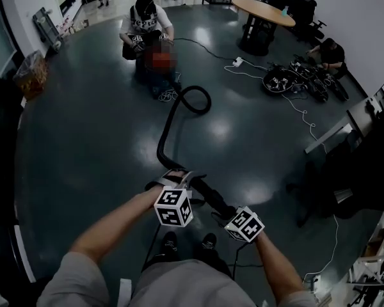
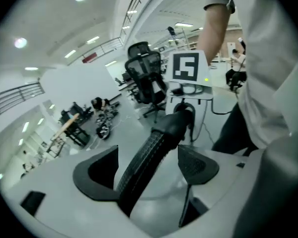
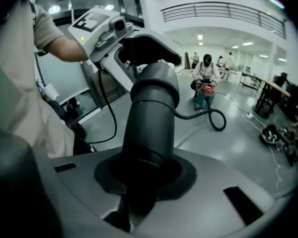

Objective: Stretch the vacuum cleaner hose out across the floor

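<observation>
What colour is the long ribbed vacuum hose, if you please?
The ribbed vacuum hose is black; the head view shows it best.

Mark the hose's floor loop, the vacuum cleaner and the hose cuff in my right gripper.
hose loop [image 1: 208, 100], head view, the loop's right curve.
vacuum cleaner [image 3: 205, 89], right gripper view, its red top.
hose cuff [image 3: 154, 90], right gripper view, the smooth collar.

The location was a large open-plan office or laboratory hall, indicated by a polished grey floor [image 1: 102, 120], a round wooden surface [image 1: 262, 10], black office chairs [image 2: 145, 71], a railed upper gallery [image 3: 223, 11], and cables [image 1: 293, 101] trailing from a power strip [image 1: 238, 61].
</observation>
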`<state>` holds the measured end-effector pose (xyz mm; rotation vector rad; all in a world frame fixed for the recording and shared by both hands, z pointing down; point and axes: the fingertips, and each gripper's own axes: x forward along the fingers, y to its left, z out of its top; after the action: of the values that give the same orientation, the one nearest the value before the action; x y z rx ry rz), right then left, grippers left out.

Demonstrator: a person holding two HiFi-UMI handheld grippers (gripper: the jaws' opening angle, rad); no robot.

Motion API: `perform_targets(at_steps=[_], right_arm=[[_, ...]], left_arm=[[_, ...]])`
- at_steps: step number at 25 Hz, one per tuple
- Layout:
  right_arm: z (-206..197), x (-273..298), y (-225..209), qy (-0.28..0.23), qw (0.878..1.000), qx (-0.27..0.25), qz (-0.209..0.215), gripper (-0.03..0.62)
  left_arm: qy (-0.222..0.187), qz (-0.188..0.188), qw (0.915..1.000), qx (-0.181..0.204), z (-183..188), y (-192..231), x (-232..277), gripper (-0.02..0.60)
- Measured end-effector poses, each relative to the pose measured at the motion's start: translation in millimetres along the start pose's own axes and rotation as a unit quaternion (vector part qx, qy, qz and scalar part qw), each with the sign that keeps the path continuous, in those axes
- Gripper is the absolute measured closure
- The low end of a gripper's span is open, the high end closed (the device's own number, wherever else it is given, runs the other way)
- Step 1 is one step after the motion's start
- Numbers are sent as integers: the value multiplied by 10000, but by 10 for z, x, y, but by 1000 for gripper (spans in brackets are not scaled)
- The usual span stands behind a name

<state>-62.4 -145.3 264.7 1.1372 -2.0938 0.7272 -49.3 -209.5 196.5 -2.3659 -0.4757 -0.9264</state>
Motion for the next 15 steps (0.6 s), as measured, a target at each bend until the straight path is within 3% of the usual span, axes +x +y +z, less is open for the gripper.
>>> perform_targets(at_steps=[2,5,10,15], right_arm=[[69,-5,-3,-260,9981,467,-312,511],[249,-68,-17,-650,9902,924,-824,510],[554,-399,-225,-1333,9653,1496,-1674,511],[802,-876,-411,-2218,9179,2320,-2331,511]], left_arm=[[-95,544,9977,-396,-232,239,-268,215],[-151,634,9926,-1029,-568,320,-558,215],[-133,77,9882,-1522,-832,-135,-501,215],[-110,-562,9862,-1553,-801,-644,-280,215]])
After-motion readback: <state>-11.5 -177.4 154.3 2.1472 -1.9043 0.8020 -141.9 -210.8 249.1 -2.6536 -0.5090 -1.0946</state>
